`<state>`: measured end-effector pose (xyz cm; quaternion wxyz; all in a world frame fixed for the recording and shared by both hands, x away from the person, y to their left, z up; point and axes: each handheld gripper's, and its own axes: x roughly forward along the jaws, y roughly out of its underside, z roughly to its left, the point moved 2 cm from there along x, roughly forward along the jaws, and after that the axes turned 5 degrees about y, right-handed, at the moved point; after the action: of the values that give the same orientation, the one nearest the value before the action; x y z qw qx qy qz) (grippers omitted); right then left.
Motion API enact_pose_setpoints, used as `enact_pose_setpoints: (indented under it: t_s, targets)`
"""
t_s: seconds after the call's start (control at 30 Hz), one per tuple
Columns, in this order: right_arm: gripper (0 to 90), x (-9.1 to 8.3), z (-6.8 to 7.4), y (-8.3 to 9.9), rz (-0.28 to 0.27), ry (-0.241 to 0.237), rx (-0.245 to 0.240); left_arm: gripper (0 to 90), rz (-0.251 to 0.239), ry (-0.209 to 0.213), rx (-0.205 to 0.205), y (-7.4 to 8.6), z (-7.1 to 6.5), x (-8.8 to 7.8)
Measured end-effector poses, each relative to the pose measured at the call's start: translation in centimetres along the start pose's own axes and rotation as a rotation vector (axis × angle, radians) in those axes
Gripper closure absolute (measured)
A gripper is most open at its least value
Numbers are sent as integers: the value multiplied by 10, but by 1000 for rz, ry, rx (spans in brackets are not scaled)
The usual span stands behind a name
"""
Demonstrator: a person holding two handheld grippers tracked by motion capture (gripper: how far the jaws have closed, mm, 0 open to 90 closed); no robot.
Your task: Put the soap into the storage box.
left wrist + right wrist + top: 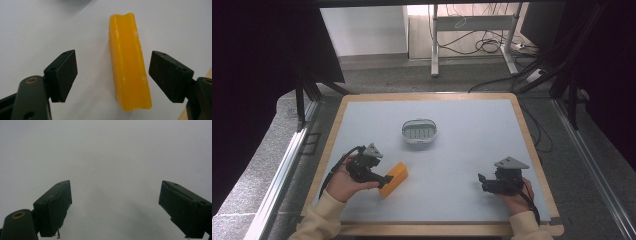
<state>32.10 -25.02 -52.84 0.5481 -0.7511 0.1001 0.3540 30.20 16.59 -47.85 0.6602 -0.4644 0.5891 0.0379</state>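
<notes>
Left gripper (112,75) fingers wide astride the bar (128,62): centre, then close evenly. Right gripper (115,207) fingers wide, idle.

Soft, even light is falling on my counter (462,160) from above, while darkness is swallowing both upper corners of the high view. My right gripper view is looking dim, hazy; soft shadows are pooling beneath my jaws.

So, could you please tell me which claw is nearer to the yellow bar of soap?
Left. The left claw is open with the yellow soap bar between its jaws, not yet touching. The right claw is open over bare table, well off to the soap's right.
</notes>
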Motion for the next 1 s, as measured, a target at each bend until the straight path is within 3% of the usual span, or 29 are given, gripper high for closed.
enact_pose_setpoints:
  t_s: [0.5, 0.77, 1.0]
  targets:
    - [114, 0, 1, 0, 0, -3, -13, 242, 47, -7, -2, -8, -10, 19]
    - [114, 1, 1, 0, 4, -1, -15, 292, 138, -67, -32, -11, -9, 39]
    - [114, 1, 1, 0, 6, 2, -16, 365, 203, -65, -50, -10, -7, 51]
